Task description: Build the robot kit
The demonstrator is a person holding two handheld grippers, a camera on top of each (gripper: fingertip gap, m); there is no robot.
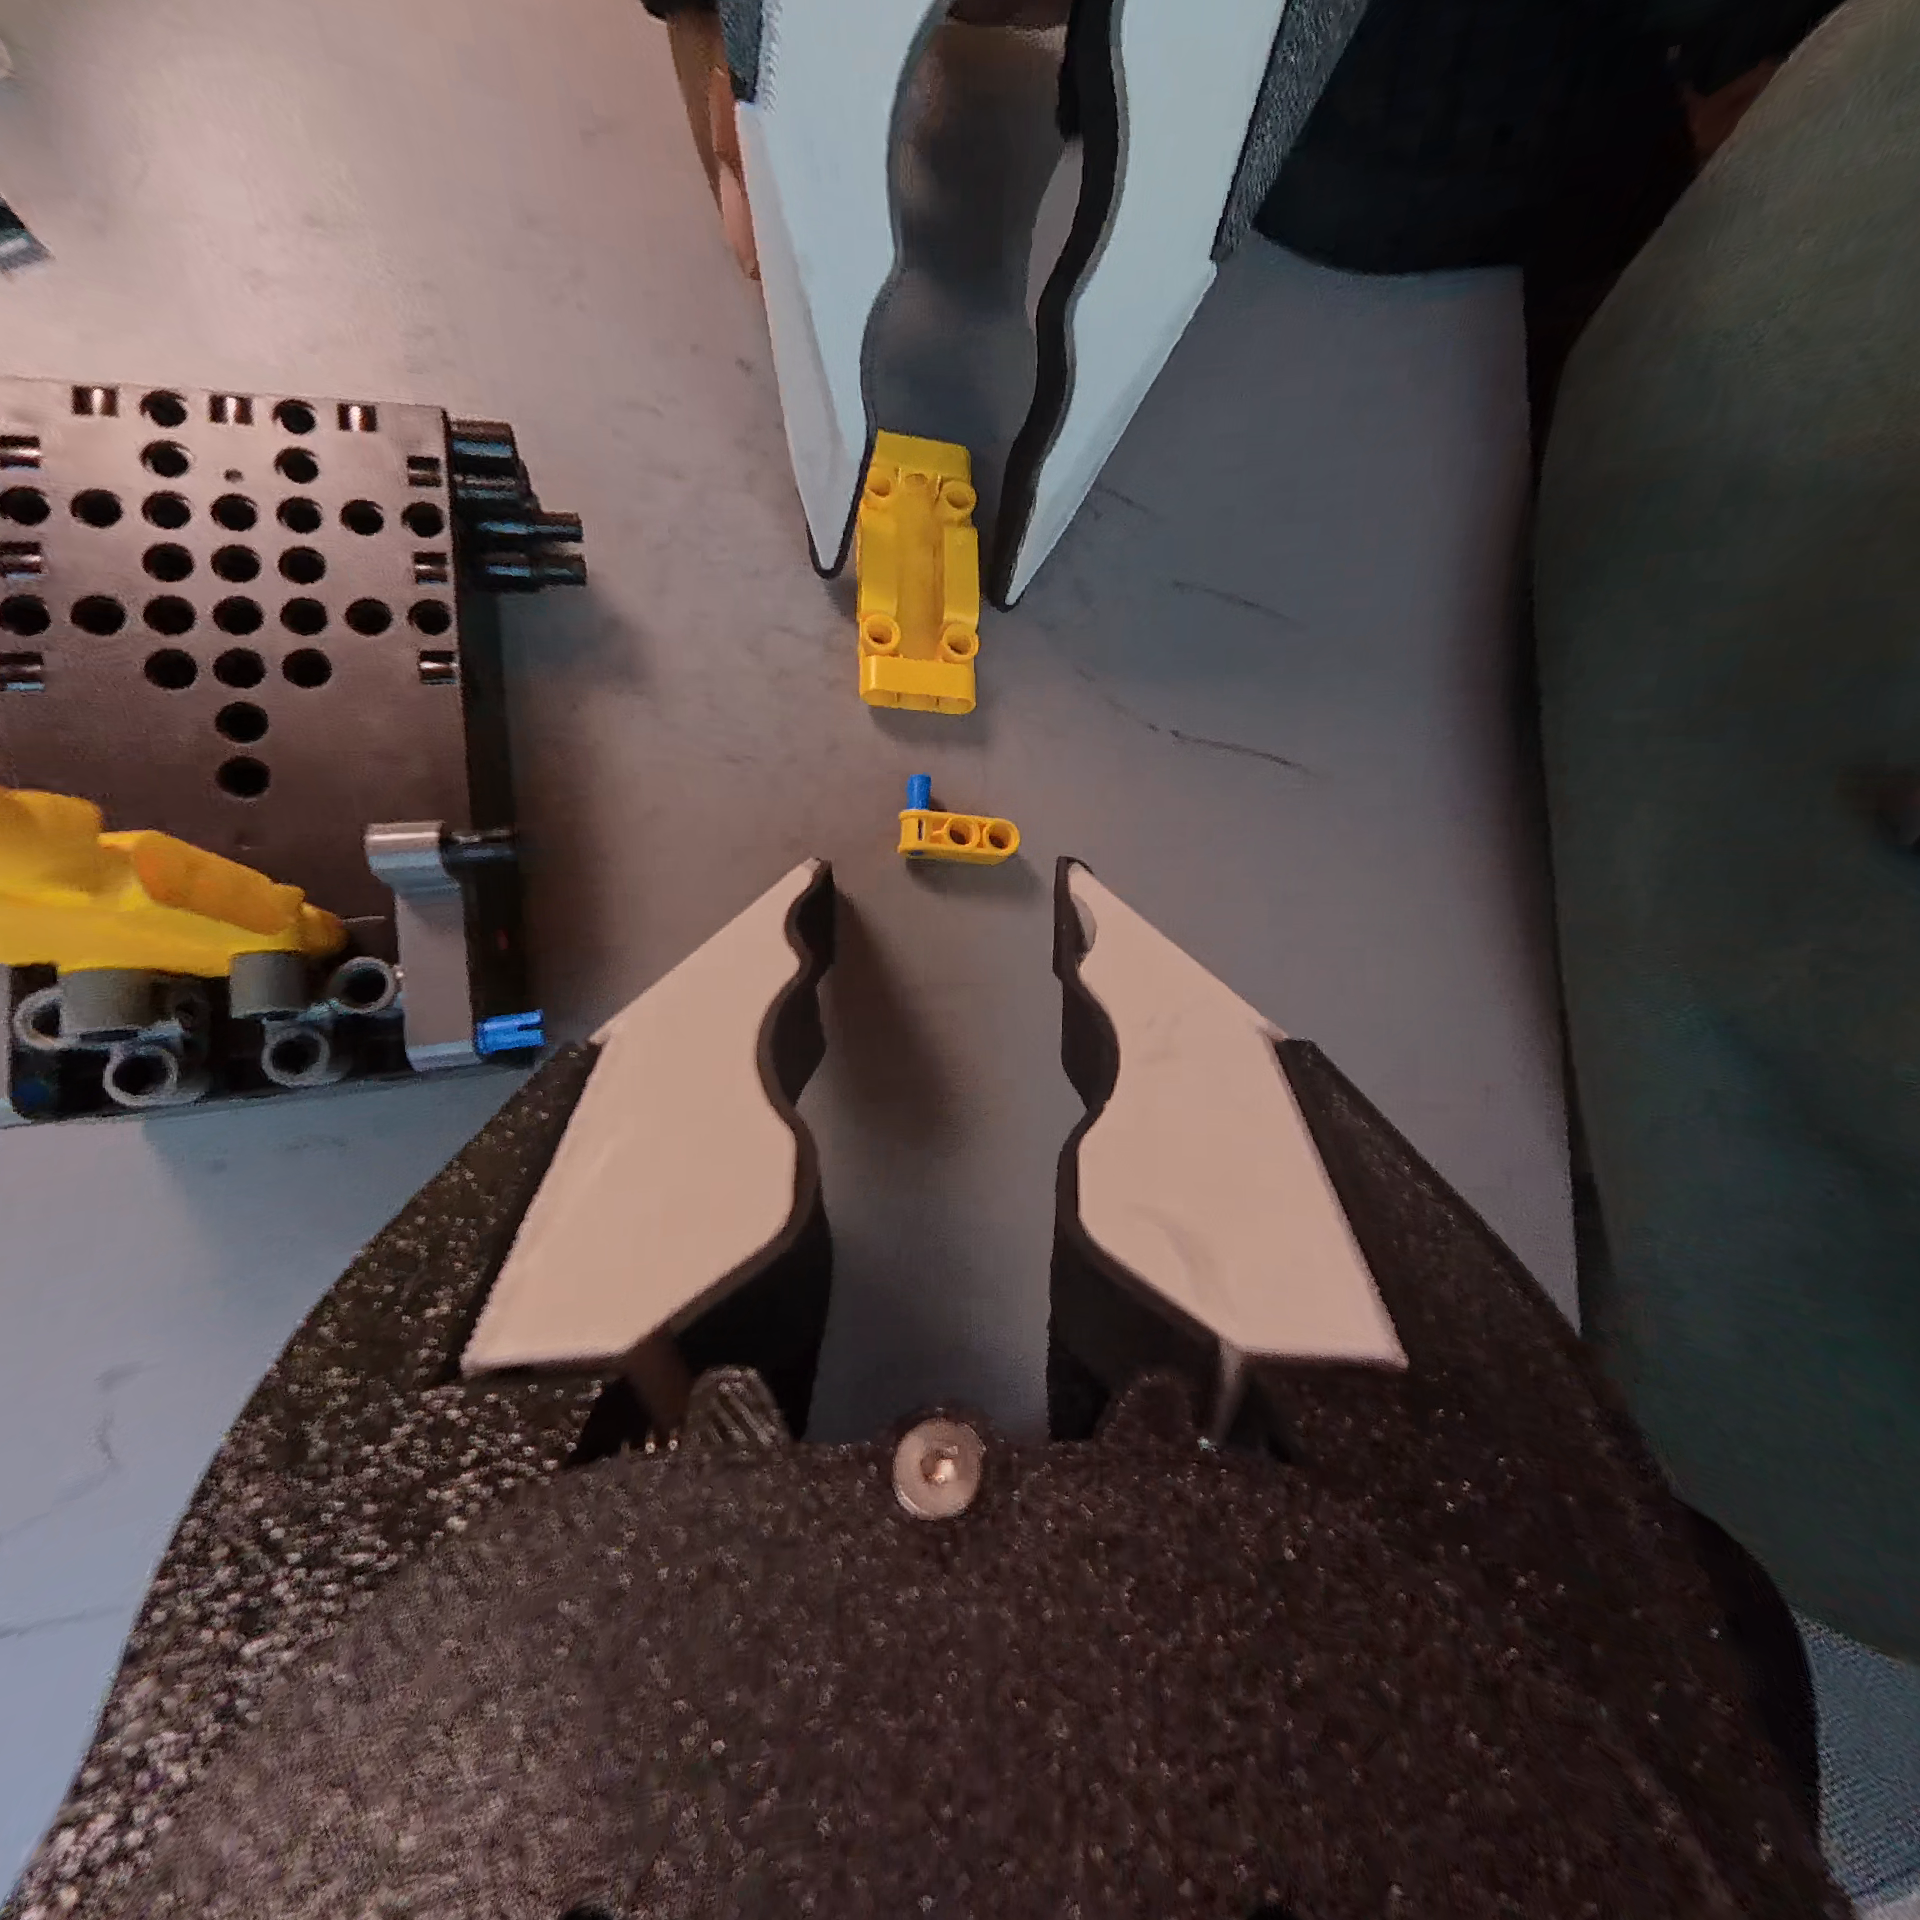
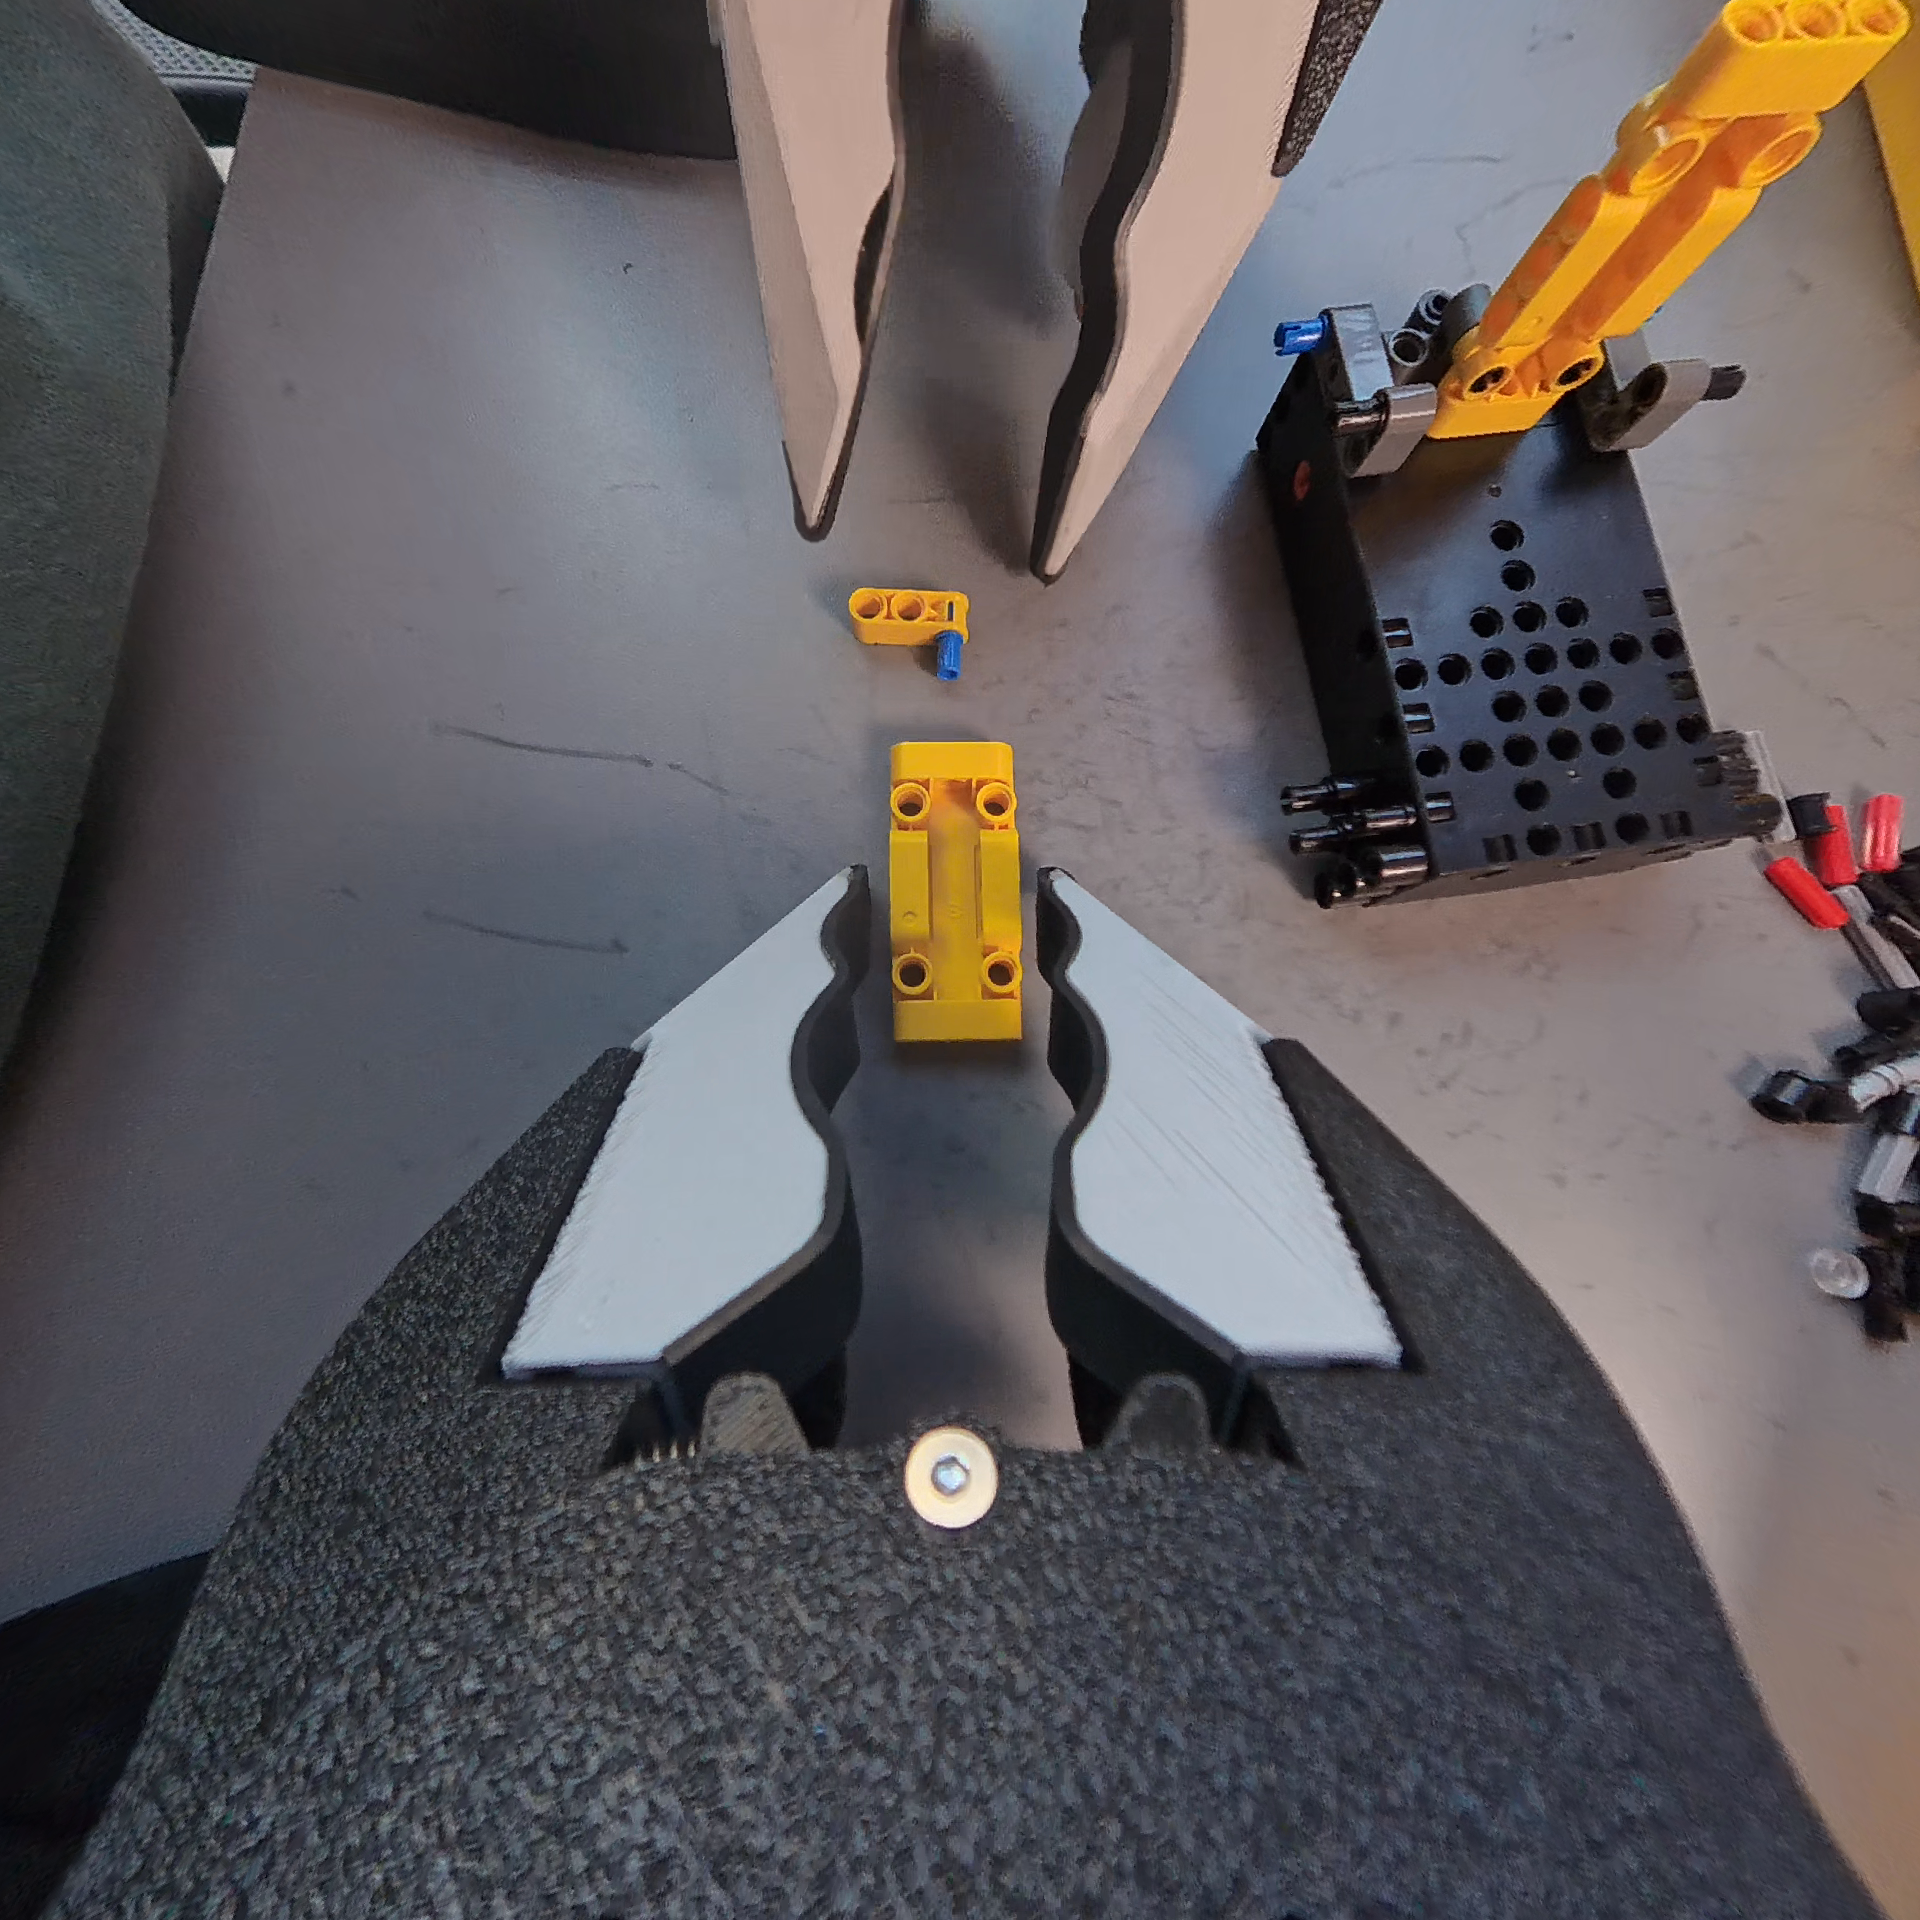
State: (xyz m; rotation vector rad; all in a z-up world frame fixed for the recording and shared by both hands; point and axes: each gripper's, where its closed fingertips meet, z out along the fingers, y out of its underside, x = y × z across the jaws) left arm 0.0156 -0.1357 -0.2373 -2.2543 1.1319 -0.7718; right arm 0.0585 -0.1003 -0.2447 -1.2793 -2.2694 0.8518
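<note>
A yellow rectangular panel piece [image 2: 954, 935] with four round holes lies flat on the grey table [image 2: 468, 831]. My right gripper [image 2: 951, 876] is open, its two fingers on either side of the piece with small gaps and no touch. In the left wrist view the piece [image 1: 918, 634] sits between the right gripper's tips [image 1: 916, 582]. A small yellow beam [image 1: 971, 834] with a blue pin [image 1: 916, 792] lies just ahead of my left gripper [image 1: 943, 871], which is open and empty. The beam [image 2: 899, 615] and the left gripper [image 2: 930, 551] also show in the right wrist view.
A black perforated plate assembly [image 2: 1538, 707] with grey connectors and a raised yellow arm [image 2: 1662, 208] stands beside the grippers; it also shows in the left wrist view [image 1: 239, 582]. Loose black, grey and red pins [image 2: 1860, 1039] lie at the right. A dark green cushion [image 1: 1745, 831] borders the table. Tip to tip, the grippers are about 7 cm apart.
</note>
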